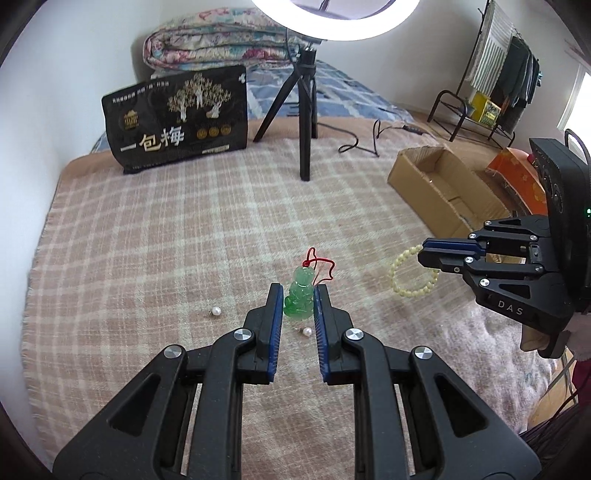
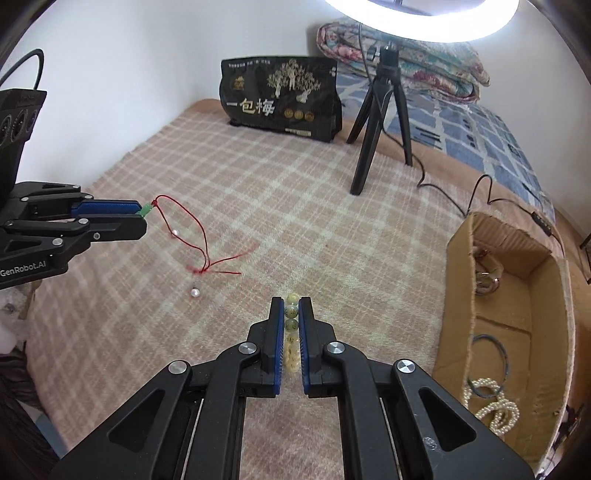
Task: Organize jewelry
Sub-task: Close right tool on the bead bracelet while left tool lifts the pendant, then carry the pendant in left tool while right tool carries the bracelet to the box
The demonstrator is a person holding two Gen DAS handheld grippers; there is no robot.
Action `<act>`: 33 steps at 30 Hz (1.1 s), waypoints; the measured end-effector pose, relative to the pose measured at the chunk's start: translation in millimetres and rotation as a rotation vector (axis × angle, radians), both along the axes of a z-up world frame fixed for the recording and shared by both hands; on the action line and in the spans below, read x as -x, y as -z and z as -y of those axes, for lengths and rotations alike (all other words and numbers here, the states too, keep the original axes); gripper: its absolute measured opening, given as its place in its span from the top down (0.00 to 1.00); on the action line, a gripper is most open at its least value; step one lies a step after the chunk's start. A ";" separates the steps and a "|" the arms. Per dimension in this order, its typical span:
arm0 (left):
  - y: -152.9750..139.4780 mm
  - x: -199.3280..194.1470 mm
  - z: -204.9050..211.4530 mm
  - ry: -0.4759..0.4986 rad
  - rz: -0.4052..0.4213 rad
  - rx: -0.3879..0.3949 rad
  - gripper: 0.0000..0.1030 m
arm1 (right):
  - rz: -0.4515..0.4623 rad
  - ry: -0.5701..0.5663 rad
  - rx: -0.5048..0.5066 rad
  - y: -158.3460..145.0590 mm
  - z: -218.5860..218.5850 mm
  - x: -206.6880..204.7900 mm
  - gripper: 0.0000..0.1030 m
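Note:
My left gripper (image 1: pixel 298 295) is shut on a green jade pendant (image 1: pixel 300 297), held above the checked blanket; its red cord (image 2: pixel 192 229) hangs down from the pendant (image 2: pixel 144 209) to the blanket. My right gripper (image 2: pixel 291 306) is shut on a yellow bead bracelet (image 2: pixel 291 314), which hangs as a loop (image 1: pixel 410 275) from that gripper (image 1: pixel 424 254) in the left wrist view. Two loose pearls (image 1: pixel 216 311) (image 1: pixel 306 331) lie on the blanket below. A cardboard box (image 2: pixel 458 280) at the right holds a pearl strand (image 2: pixel 495 410) and a dark ring (image 2: pixel 491 365).
A black tripod (image 1: pixel 306 110) with a ring light (image 1: pixel 332 22) stands at the back, its cable (image 2: pixel 476 192) trailing toward the box. A black snack bag (image 1: pixel 177 118) leans behind, with a folded quilt (image 1: pixel 218 44) past it. A clothes rack (image 1: pixel 491 85) stands far right.

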State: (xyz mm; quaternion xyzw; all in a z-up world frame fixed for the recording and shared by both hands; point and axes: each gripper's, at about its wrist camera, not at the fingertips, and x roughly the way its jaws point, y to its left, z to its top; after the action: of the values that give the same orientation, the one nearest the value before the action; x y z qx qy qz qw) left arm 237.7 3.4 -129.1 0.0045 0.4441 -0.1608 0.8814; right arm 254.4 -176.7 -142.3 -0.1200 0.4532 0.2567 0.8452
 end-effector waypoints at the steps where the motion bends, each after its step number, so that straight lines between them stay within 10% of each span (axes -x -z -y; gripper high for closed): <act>1: -3.0 0.7 1.0 0.001 0.006 0.002 0.85 | 0.009 0.003 -0.002 -4.1 1.3 1.6 0.94; 33: -78.8 7.0 112.8 0.157 0.135 0.079 0.85 | 0.155 0.294 -0.078 -78.9 154.2 27.1 0.94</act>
State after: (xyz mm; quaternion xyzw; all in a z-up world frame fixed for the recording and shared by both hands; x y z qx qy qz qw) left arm 230.7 -109.4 -50.3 0.0154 0.3753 -0.2460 0.8935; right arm 227.4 -330.8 -63.4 -0.0389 0.3890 0.1377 0.9100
